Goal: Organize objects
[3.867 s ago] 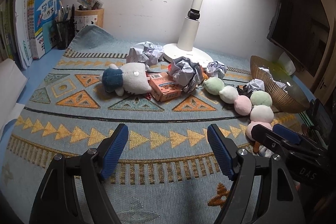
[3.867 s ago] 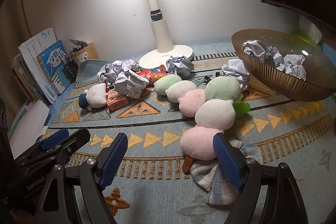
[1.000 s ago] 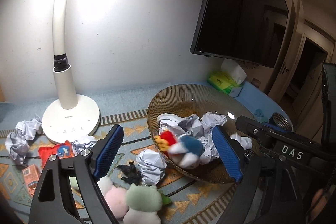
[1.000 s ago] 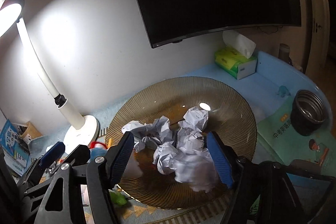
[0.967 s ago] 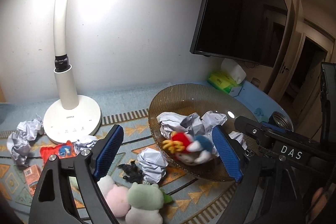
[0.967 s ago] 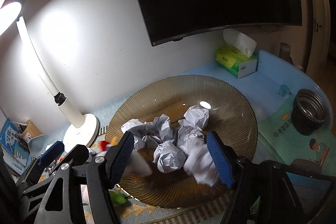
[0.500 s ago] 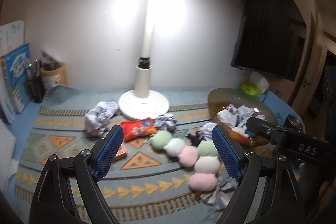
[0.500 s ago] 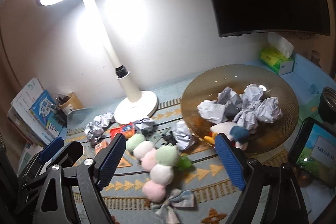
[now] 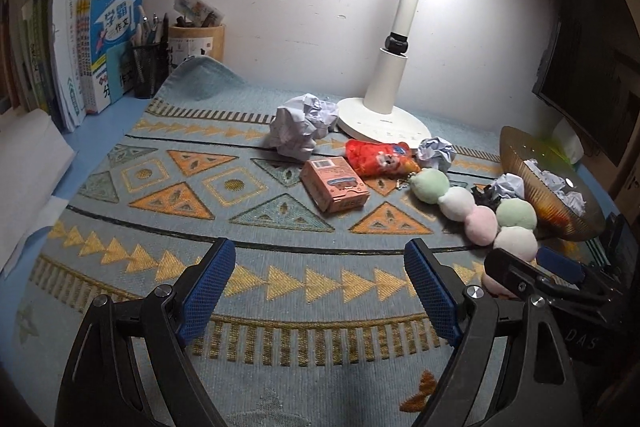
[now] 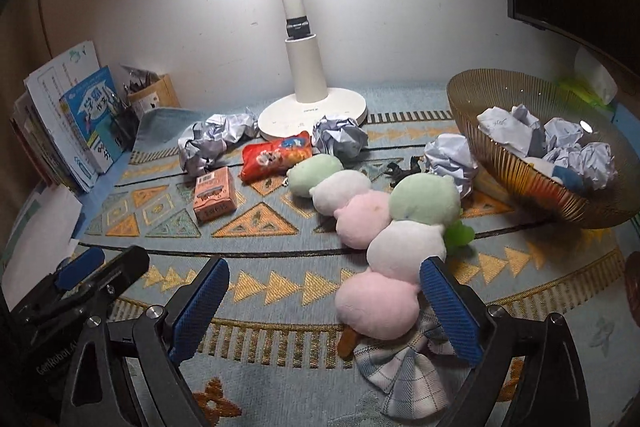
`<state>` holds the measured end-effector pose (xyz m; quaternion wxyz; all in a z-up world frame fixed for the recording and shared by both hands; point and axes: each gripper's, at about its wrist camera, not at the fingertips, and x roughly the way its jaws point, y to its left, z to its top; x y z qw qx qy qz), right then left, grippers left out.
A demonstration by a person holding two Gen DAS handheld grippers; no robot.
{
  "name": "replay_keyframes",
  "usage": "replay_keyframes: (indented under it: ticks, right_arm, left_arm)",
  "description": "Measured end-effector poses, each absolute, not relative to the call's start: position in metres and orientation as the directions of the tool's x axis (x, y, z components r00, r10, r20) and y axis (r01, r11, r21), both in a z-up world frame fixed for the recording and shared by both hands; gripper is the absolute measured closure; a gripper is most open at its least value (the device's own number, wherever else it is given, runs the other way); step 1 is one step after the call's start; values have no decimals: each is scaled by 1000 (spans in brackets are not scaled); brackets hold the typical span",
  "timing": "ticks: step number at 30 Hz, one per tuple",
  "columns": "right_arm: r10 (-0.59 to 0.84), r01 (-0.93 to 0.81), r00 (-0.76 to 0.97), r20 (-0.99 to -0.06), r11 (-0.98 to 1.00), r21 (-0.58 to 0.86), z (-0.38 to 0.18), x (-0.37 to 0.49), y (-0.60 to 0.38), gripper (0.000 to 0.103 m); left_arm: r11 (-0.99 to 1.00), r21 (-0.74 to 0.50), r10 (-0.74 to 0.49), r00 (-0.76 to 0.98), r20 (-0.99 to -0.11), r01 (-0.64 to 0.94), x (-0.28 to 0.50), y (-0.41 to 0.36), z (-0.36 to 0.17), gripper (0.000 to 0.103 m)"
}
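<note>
Inside, the bowl [image 10: 532, 183] holds crumpled paper balls [image 10: 560, 143].

Both grippers low, side by side, jaws spread

The left gripper [image 9: 318, 281] points forward and down, its blue pads [image 9: 208, 291] wide apart with nothing between them. Just to its right, the right gripper [image 10: 324, 311] tilts down likewise; its jaws have just been opening and its blue fingertips [image 10: 448, 311] grip nothing.

Lamp [image 9: 394, 59] glare, dark fisheye edges
</note>
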<state>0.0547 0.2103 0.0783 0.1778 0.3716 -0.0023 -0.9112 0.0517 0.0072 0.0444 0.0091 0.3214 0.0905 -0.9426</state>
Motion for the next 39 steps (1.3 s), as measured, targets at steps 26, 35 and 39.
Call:
replay_keyframes:
  ticks: [26,35,39]
  right_arm:
    - [-302,306,-666,-682,-944,120,67,55,209,6]
    - [-312,260,-689,-654,-949,179,72,56,225,6]
    - [-317,217,-728,-608,-947,235,79,60,243,6]
  left_arm:
    - [-988,-100,-21,-732,-681,121,38,10,32,17]
    - [-988,-99,-19,-734,-679,117,39,10,33,17]
    - [-989,-98,-17,-734,-679,114,39,10,34,17]
